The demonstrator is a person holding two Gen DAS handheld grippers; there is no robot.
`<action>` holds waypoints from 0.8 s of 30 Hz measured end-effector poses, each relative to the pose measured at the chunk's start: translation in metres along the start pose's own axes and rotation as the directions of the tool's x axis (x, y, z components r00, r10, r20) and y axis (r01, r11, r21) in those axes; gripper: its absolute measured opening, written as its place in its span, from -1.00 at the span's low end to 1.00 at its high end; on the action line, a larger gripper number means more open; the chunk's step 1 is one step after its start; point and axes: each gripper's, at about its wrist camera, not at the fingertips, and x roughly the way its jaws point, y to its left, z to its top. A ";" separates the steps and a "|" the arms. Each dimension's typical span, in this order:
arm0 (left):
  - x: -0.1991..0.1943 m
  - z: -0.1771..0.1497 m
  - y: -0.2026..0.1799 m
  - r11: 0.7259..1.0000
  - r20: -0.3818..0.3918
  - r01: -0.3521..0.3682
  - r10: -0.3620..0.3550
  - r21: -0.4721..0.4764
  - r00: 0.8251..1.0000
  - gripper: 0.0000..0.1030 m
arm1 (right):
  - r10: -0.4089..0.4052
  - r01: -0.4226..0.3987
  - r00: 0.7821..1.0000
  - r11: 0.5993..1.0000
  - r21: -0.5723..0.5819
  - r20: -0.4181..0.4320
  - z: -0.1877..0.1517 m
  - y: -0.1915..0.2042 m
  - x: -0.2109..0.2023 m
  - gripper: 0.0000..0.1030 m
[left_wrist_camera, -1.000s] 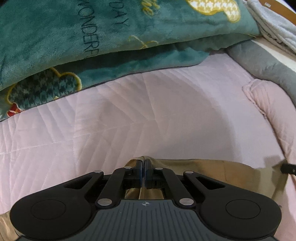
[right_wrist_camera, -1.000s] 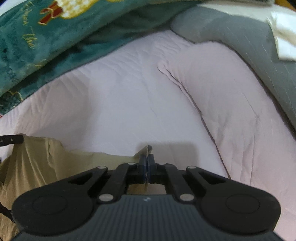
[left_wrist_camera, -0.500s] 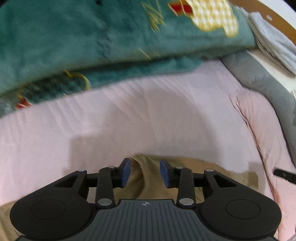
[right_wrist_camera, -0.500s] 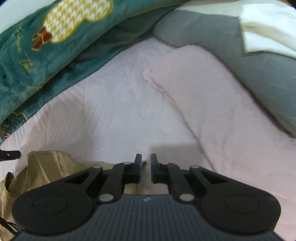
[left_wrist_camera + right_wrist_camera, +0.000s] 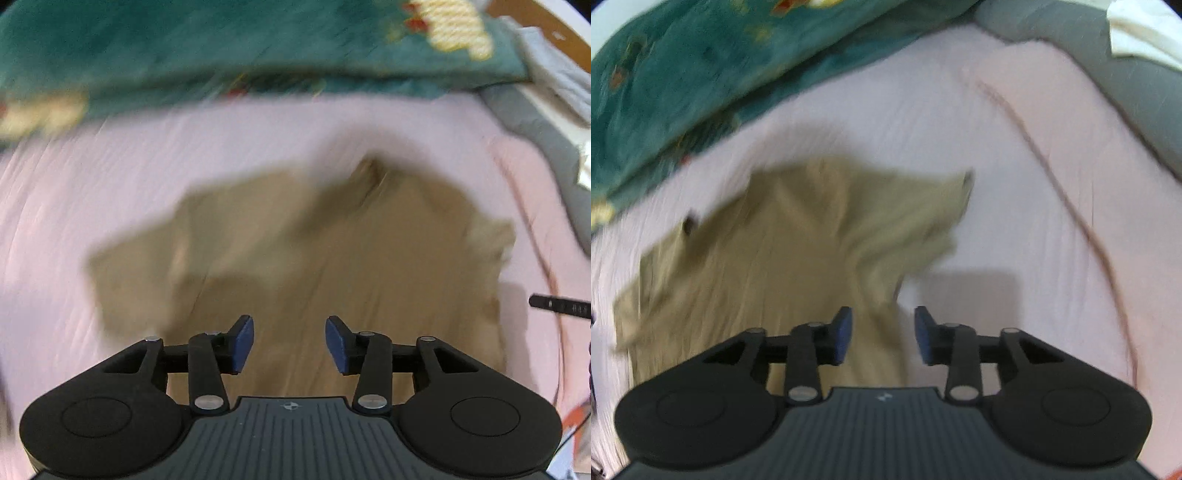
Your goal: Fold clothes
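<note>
A tan garment (image 5: 314, 251) lies spread and rumpled on the pink quilted bed cover (image 5: 147, 155). It also shows in the right wrist view (image 5: 783, 251). My left gripper (image 5: 289, 341) is open and empty, held above the near part of the garment. My right gripper (image 5: 882, 334) is open and empty, above the garment's right edge. Both views are blurred by motion. A dark tip of the other gripper (image 5: 561, 306) shows at the right edge of the left wrist view.
A teal plush blanket (image 5: 221, 48) lies heaped along the far side, also in the right wrist view (image 5: 701, 74). A grey pillow (image 5: 1108, 62) with a white cloth (image 5: 1141, 33) on it lies at the right. A pink fold (image 5: 1108, 184) runs beside it.
Both grippers have let go of the tan garment, opened wide and pulled back and up. The garment now lies spread on the bed ahead of them.
</note>
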 end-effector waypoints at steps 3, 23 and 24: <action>-0.001 -0.077 0.035 0.994 -0.092 -0.019 0.009 -0.108 0.996 -0.05 | -0.016 0.014 0.997 0.999 -0.033 -0.080 -0.048 0.014 0.003 -0.11; 0.034 -0.292 0.080 0.987 -0.187 -0.002 -0.028 -0.160 0.982 0.03 | -0.205 0.174 0.967 0.966 -0.193 -0.154 -0.204 0.053 -0.018 0.09; 0.035 -0.295 0.079 0.988 -0.185 -0.005 -0.024 -0.156 0.982 0.03 | -0.211 0.180 0.965 0.965 -0.192 -0.155 -0.205 0.050 -0.014 0.09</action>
